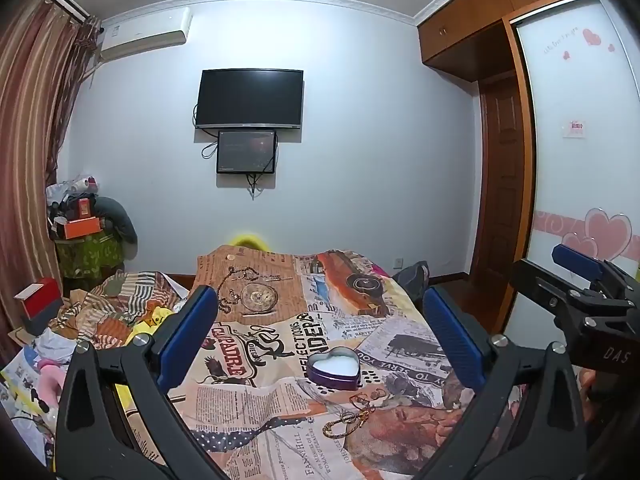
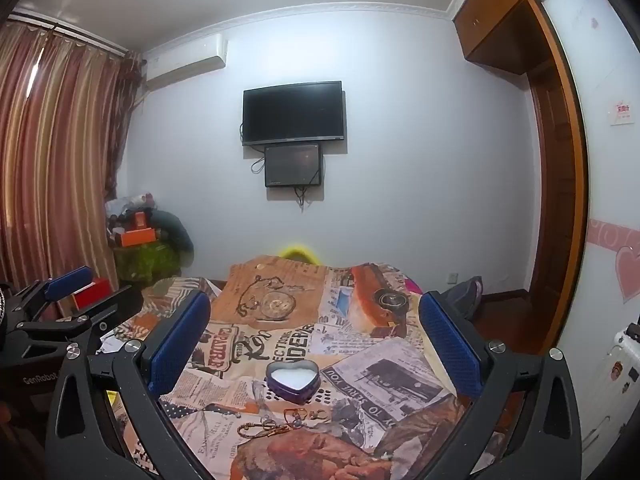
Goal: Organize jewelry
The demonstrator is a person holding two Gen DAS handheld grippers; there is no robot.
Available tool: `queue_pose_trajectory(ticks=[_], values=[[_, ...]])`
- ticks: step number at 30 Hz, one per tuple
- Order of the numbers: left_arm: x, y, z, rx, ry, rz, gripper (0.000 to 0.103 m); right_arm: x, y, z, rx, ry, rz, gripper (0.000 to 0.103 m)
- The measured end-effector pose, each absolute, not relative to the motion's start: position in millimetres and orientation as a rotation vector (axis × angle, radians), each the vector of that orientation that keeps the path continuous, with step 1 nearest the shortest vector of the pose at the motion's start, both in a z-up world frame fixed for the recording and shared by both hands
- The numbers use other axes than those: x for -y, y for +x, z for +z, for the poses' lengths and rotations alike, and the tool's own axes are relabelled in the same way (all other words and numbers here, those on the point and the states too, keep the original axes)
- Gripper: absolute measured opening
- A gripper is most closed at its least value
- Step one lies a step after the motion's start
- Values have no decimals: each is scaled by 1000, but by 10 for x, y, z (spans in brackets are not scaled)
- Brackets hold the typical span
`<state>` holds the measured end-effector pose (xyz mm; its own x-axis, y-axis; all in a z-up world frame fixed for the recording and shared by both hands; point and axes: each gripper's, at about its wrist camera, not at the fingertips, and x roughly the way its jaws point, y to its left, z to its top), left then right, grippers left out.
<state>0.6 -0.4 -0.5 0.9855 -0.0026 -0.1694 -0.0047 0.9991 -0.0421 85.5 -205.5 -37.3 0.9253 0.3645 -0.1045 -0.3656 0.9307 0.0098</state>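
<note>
A purple heart-shaped tin (image 1: 334, 366) (image 2: 293, 376) with a white inside stands open on a newspaper-print cloth (image 1: 248, 396) (image 2: 208, 392). Just in front of it lie loose jewelry pieces: a gold chain bracelet (image 1: 340, 426) (image 2: 260, 430) and small reddish rings and clasps (image 1: 366, 398) (image 2: 296, 414). My left gripper (image 1: 320, 332) is open, its blue pads wide on either side of the tin and above the cloth. My right gripper (image 2: 314, 340) is open the same way and holds nothing. Each gripper shows at the edge of the other's view: the right gripper (image 1: 552, 270) and the left gripper (image 2: 92, 288).
The cloth drapes over a raised surface that drops off at the far end. Crumpled fabric, papers and a red box (image 1: 38, 300) lie at the left, with a stacked pile (image 1: 84, 224) in the corner. A wall television (image 1: 249, 98), curtains (image 2: 52, 152) and a wooden wardrobe (image 1: 500, 184) surround the area.
</note>
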Motion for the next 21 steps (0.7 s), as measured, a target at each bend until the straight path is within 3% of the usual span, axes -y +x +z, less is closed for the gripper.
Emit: queue_pose_trajectory(ticks=[21], values=[[7, 38, -39, -175, -38, 2, 103, 2053, 837, -371, -115, -14, 371, 103]])
